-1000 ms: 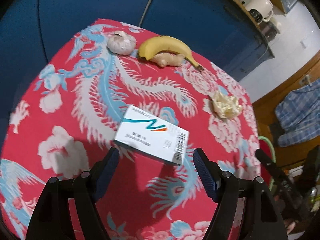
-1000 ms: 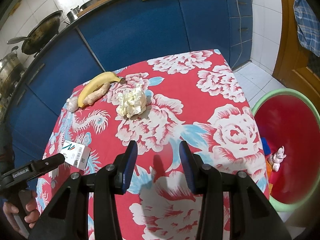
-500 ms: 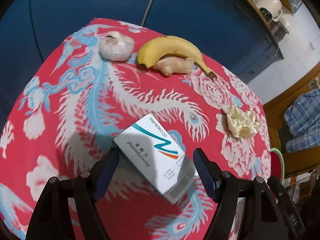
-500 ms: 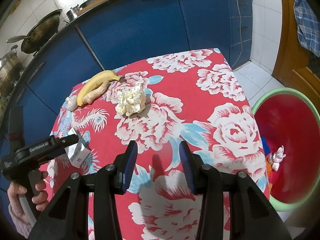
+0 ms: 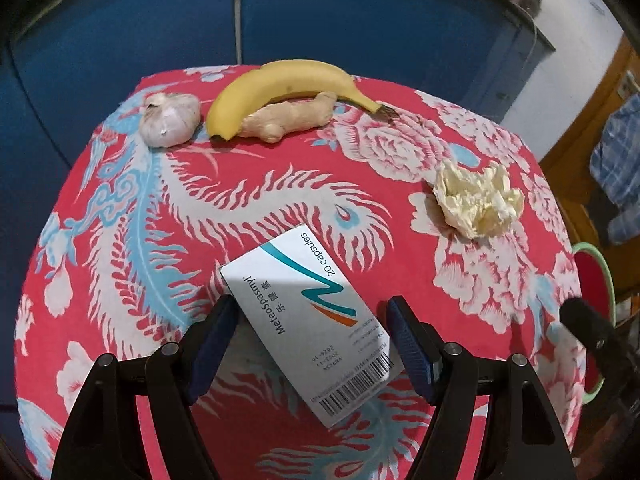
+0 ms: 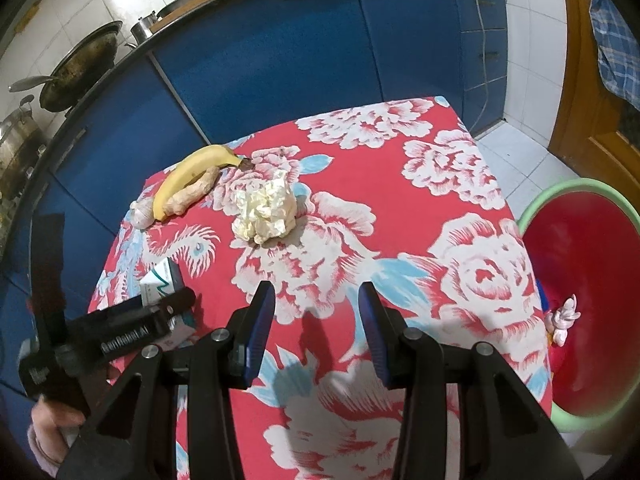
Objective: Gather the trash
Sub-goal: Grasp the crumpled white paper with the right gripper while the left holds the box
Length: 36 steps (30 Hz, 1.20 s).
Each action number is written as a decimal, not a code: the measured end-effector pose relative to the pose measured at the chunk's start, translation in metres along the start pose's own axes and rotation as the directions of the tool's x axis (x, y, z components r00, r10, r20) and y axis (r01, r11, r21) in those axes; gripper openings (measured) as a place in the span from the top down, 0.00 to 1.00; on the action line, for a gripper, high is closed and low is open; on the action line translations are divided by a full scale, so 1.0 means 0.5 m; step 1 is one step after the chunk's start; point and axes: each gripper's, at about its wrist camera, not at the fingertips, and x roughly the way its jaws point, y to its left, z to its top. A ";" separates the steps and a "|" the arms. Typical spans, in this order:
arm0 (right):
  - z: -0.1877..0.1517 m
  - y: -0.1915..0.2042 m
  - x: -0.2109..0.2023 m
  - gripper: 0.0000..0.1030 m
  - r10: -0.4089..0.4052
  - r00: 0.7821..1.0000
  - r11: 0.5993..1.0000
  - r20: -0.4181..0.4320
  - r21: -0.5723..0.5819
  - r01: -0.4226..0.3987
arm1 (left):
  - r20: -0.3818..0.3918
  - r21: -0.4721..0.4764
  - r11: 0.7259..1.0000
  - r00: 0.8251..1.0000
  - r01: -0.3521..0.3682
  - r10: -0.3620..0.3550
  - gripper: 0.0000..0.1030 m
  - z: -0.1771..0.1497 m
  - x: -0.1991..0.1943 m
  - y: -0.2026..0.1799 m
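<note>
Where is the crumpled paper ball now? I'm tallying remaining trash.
The crumpled paper ball lies mid-table on the floral tablecloth, right of the banana and ginger in the right wrist view.

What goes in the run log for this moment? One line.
left claw: open, astride box | right claw: open, empty | paper wad: on table

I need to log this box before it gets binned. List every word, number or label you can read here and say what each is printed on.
"MeteoSpasmyl": on the white medicine box, lying between the open fingers of the left gripper.
"20 capsules": along the same box's edge.
Chinese characters beside the brand name: too small to read.
Date and lot lines and the barcode digits on the box: too blurred to read.
Embossed white lettering on the left gripper's arm, in the right wrist view: not clearly readable.
</note>
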 end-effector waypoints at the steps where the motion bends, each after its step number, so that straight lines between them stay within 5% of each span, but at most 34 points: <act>1: 0.003 0.003 0.002 0.56 0.001 1.000 1.000 0.003 -0.002 -0.001 | 0.007 0.000 1.000 1.000 0.003 -0.003 0.26 0.000 -0.001 0.001; 6: 0.015 0.017 0.018 0.56 0.008 1.000 1.000 0.011 -0.004 -0.008 | 0.040 -0.011 1.000 0.999 0.024 -0.023 0.36 -0.001 -0.007 0.014; 23: 0.076 0.066 0.127 0.56 0.007 1.000 1.000 0.014 0.013 -0.007 | 0.087 0.022 0.999 0.995 0.038 -0.040 0.36 -0.005 -0.005 0.012; 24: 0.077 0.065 0.133 0.57 0.005 1.000 1.000 0.010 0.015 -0.006 | 0.089 0.023 0.999 0.995 0.039 -0.041 0.37 -0.006 -0.006 0.012; 26: 0.078 0.065 0.144 0.79 0.005 1.000 1.000 0.001 0.012 -0.005 | 0.090 0.021 0.999 0.995 0.043 -0.045 0.37 -0.006 -0.007 0.013; 28: 0.077 0.065 0.147 0.84 0.002 1.000 1.000 0.005 0.006 -0.002 | 0.091 0.014 0.999 0.995 0.050 -0.051 0.38 -0.006 -0.008 0.017; 36: 0.070 0.056 0.097 0.87 0.012 0.998 1.000 0.060 -0.010 -0.011 | 0.099 -0.013 0.994 0.990 0.106 -0.104 0.39 -0.013 -0.026 0.022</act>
